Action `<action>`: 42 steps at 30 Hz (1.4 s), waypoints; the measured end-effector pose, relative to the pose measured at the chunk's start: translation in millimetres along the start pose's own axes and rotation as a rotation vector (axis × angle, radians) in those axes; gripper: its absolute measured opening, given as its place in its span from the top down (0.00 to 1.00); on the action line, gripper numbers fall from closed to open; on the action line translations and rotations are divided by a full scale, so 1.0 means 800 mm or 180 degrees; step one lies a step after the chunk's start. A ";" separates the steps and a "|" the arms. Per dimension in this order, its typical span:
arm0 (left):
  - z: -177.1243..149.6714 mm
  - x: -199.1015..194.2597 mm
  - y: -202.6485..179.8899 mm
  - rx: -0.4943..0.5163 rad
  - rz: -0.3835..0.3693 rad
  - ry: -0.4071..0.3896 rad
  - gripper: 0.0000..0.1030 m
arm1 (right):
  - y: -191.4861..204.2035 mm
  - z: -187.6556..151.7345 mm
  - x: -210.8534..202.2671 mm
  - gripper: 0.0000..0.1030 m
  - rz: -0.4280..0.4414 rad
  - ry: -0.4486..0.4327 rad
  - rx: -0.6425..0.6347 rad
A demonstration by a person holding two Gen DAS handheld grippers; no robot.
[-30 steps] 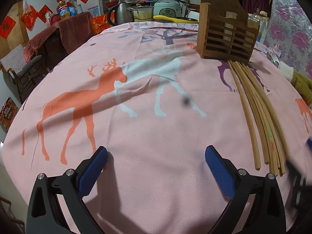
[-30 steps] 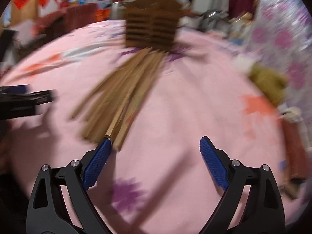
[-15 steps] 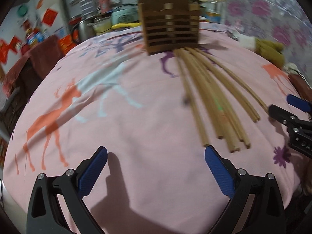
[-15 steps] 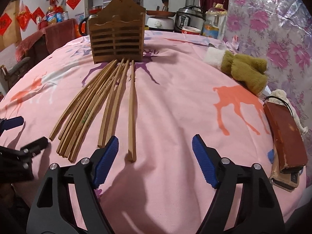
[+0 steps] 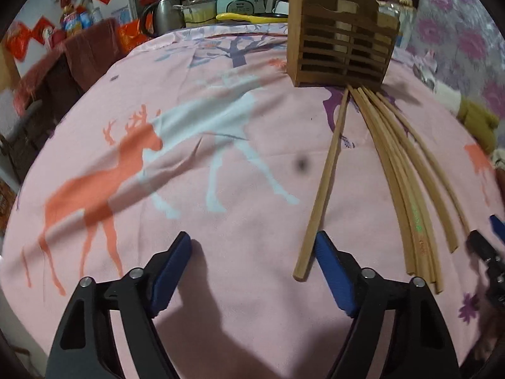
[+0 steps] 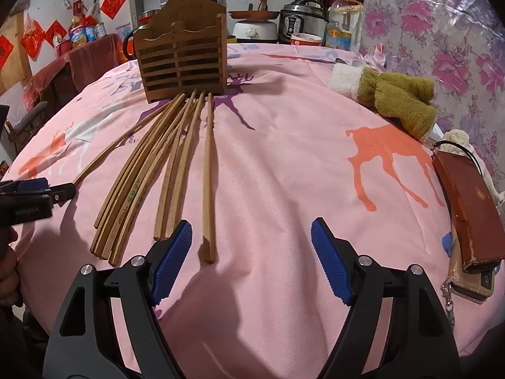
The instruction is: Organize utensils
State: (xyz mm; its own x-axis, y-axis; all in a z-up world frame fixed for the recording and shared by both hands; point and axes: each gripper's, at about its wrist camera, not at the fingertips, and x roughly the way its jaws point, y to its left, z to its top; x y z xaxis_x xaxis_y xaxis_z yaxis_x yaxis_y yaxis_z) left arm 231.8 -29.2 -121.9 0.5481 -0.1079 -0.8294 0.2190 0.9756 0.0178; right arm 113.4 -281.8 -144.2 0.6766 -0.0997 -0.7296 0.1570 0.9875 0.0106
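Several long wooden chopsticks lie fanned on the pink tablecloth, their far ends near a slatted wooden holder. In the left wrist view the chopsticks lie to the right, the holder behind them. My left gripper is open and empty; its right pad sits beside the near end of the leftmost chopstick. My right gripper is open and empty; the near end of the rightmost chopstick lies between its fingers, close to the left pad.
An olive plush glove and a brown phone case lie at the right of the table. Kettles, cookers and bottles crowd the far edge. A red-draped chair stands at the left.
My left gripper has swung left and forward; the leftmost chopstick's end is now by its right pad. My right gripper has moved slightly, with the rightmost chopstick's end now between its fingers.
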 end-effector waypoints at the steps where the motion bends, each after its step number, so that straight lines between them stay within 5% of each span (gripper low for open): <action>1: -0.001 -0.001 -0.008 0.0071 -0.0024 -0.0030 0.24 | 0.002 0.000 0.000 0.27 0.0007 -0.0006 -0.0025; 5: -0.004 -0.002 -0.044 0.0382 -0.0104 -0.0153 0.45 | 0.009 0.002 0.002 0.36 0.0045 0.0014 -0.0085; 12: -0.009 -0.003 -0.053 0.0428 -0.0340 -0.0206 0.86 | 0.015 0.001 0.009 0.53 0.0102 0.0077 -0.0137; 14: -0.011 -0.004 -0.055 0.0408 -0.0388 -0.0221 0.93 | 0.017 -0.001 0.011 0.67 0.0119 0.0102 -0.0172; 17: -0.016 -0.009 -0.053 0.0350 -0.0440 -0.0230 0.93 | 0.017 -0.005 0.007 0.82 0.0114 0.0073 -0.0209; 25: -0.033 -0.020 -0.047 0.0287 -0.0482 -0.0252 0.94 | 0.022 0.003 -0.020 0.79 0.0293 -0.0192 -0.0207; 32: -0.032 -0.017 -0.056 0.0334 -0.0325 -0.0295 0.93 | 0.022 0.002 0.015 0.78 0.0227 0.0181 -0.0149; 37: -0.035 -0.023 -0.050 0.0275 -0.0479 -0.0283 0.94 | 0.026 -0.010 0.003 0.94 0.0207 0.0122 -0.0248; 42: -0.038 -0.045 -0.039 0.0203 -0.0547 -0.0291 0.94 | 0.019 -0.002 -0.018 0.94 0.0235 -0.0051 -0.0188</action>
State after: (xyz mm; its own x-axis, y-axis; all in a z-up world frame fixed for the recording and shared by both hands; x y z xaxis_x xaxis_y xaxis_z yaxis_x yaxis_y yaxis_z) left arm 180.8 -50.0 -109.5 0.5686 -0.2914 -0.7693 0.3647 0.9275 -0.0818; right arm 105.0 -265.4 -134.3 0.6962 -0.0280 -0.7173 0.0639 0.9977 0.0230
